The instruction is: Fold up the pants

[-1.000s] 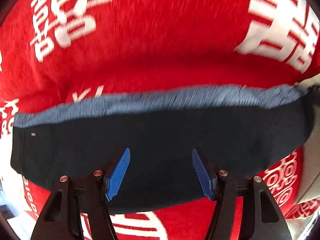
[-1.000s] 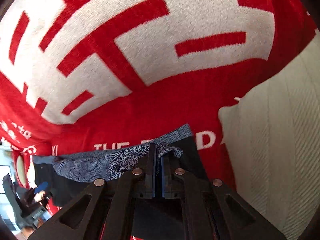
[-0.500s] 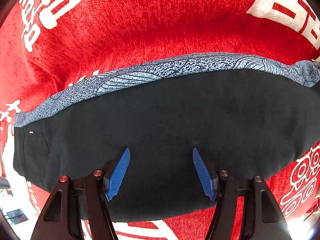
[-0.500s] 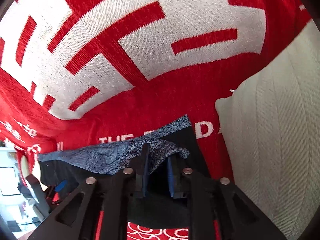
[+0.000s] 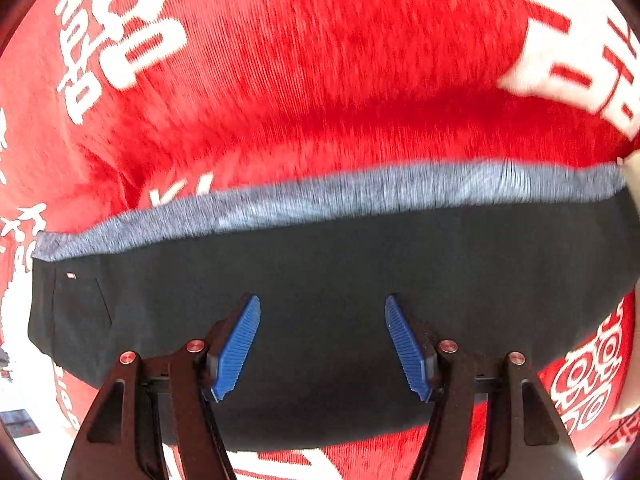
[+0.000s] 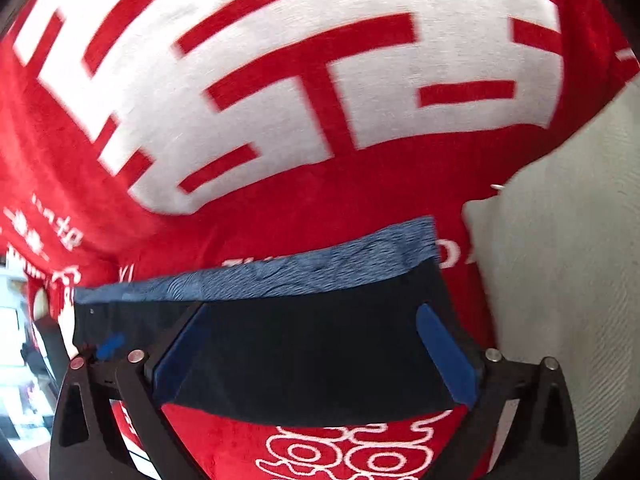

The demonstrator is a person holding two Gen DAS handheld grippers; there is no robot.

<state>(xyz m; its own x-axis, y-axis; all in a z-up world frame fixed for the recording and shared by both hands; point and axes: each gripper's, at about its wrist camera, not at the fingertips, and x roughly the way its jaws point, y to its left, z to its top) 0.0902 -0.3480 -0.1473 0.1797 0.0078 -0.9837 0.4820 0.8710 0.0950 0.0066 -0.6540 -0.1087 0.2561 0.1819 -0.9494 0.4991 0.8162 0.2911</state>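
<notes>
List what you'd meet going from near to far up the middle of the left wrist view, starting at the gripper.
Left gripper, jaws apart with nothing pinched → dark navy folded pants → their blue-grey patterned fabric band → red plush blanket with white lettering.

A red blanket (image 6: 360, 184) with large white characters fills both views. At the blanket's right edge in the right wrist view lies a pale ribbed cushion (image 6: 560, 260).
</notes>
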